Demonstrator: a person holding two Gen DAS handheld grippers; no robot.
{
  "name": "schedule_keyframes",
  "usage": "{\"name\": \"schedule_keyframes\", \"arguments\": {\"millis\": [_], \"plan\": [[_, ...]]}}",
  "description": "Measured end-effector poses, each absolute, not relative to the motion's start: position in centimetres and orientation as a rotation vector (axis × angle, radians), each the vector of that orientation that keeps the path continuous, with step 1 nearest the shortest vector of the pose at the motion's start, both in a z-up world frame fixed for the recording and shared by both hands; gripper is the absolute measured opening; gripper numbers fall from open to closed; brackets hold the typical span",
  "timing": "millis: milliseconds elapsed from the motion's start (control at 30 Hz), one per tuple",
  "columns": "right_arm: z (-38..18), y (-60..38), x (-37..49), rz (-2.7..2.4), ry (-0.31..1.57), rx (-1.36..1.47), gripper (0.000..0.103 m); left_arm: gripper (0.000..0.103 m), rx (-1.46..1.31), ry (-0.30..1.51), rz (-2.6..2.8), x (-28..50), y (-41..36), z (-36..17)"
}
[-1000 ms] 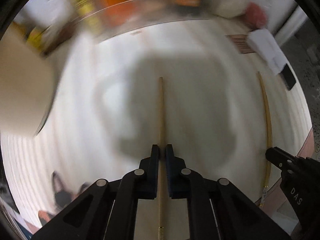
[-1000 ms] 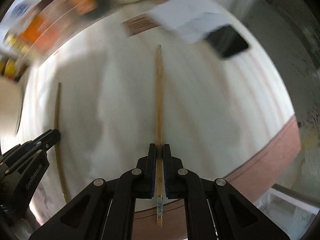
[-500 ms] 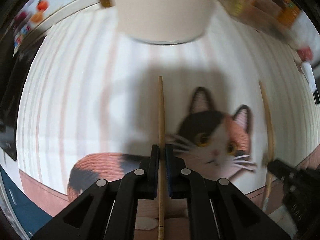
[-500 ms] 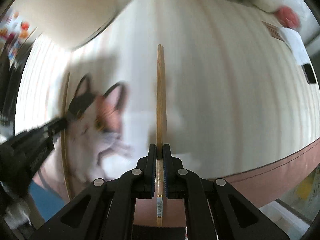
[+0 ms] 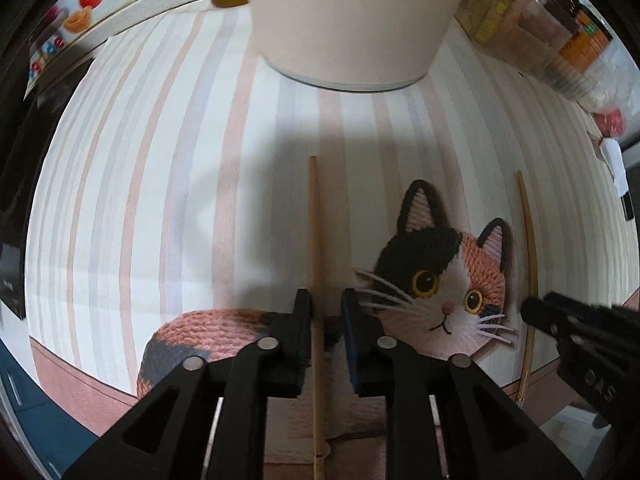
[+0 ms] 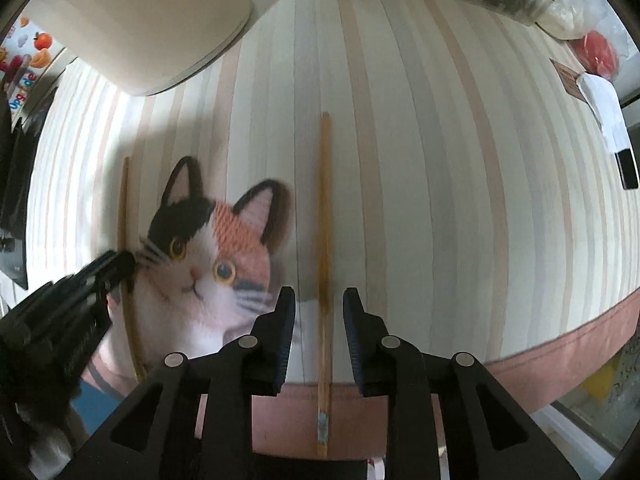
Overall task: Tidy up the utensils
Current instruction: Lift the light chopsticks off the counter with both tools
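Striped tablecloth (image 5: pixel 168 184) in pastel pink, grey and cream covers the table, with a plain pinkish band along its near edge. A knitted cat mat (image 5: pixel 444 276), calico with yellow eyes and white whiskers, sits near that edge. Behind it there's a big cream pot (image 5: pixel 348 20) standing on the cloth, and further back a row of packets and jars (image 5: pixel 560 28), blurry, can't read any of them. Off to the right side there's a red thing (image 6: pixel 598 54) and a white pack (image 6: pixel 604 104) with a dark phone (image 6: pixel 627 168) next to it.

Both grippers point straight down at the table. The left gripper (image 5: pixel 326 300) has its jaws opening, and one chopstick (image 5: pixel 316 280) runs between them. There's a gap between stick and right pad, while the left pad sits just beside it, so it doesn't look pinched. That chopstick lies along the stripes, just left of the cat's face, crossing the cat's body near the cloth edge.

The right gripper (image 6: pixel 319 300) is also opening, gaps clear on both sides, with the second chopstick (image 6: pixel 323 240) between the jaws but not touched. It lies on the cloth just right of the cat's head, its near end over the pink band.

So the two sticks are parallel, one on each side of the cat's face, well apart.
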State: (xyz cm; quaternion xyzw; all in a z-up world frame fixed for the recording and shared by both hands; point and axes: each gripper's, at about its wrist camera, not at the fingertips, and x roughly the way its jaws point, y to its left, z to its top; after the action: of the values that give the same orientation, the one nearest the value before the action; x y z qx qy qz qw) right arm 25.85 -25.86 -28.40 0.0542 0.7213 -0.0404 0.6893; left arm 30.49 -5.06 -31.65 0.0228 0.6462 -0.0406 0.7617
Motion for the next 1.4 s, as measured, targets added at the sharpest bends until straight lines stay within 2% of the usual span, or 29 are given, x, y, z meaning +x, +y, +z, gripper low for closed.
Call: {"name": "schedule_keyframes", "arguments": {"millis": [67, 100, 167, 433, 800, 933, 1033, 1100, 1267, 1400], "plan": [[-28.0, -26.7, 26.7, -0.085, 1.606, 0.118, 0.022, 0.010, 0.066, 1.399, -0.086, 30.6, -5.5, -31.8], [-28.8, -25.8, 27.2, -0.082, 1.608, 0.118, 0.007, 0.009, 0.065, 1.400, -0.084, 30.8, -5.5, -31.7], [-29.8, -23.9, 28.5, -0.081, 1.599, 0.114, 0.007, 0.005, 0.046, 1.402, -0.074, 31.2, -5.1, -31.8], [-29.1, -25.1, 30.4, -0.028, 1.616, 0.077, 0.007, 0.005, -0.056, 1.449, -0.024, 34.5, -1.9, -31.5], [-29.9, -24.4, 31.0, -0.006, 1.689, 0.007, 0.007, 0.007, 0.025, 1.447, -0.017, 34.8, -4.5, -32.1], [-32.5, -22.0, 33.8, -0.007, 1.695, -0.003, 0.007, 0.007, 0.027, 1.446, -0.013, 34.8, -5.3, -32.1], [-31.0, -22.6, 31.8, -0.011, 1.696, -0.005, 0.008, 0.007, 0.025, 1.446, -0.012, 34.4, -5.5, -32.0], [-33.7, -21.8, 34.0, -0.006, 1.698, 0.001, 0.008, 0.007, 0.028, 1.444, -0.013, 34.3, -5.4, -32.2], [-32.7, -21.9, 33.9, -0.016, 1.701, 0.002, 0.008, 0.007, 0.029, 1.445, -0.013, 34.2, -5.3, -32.2], [-34.8, -20.1, 34.4, -0.040, 1.673, -0.031, 0.008, 0.006, 0.054, 1.451, -0.023, 34.3, -5.5, -32.3]]}}
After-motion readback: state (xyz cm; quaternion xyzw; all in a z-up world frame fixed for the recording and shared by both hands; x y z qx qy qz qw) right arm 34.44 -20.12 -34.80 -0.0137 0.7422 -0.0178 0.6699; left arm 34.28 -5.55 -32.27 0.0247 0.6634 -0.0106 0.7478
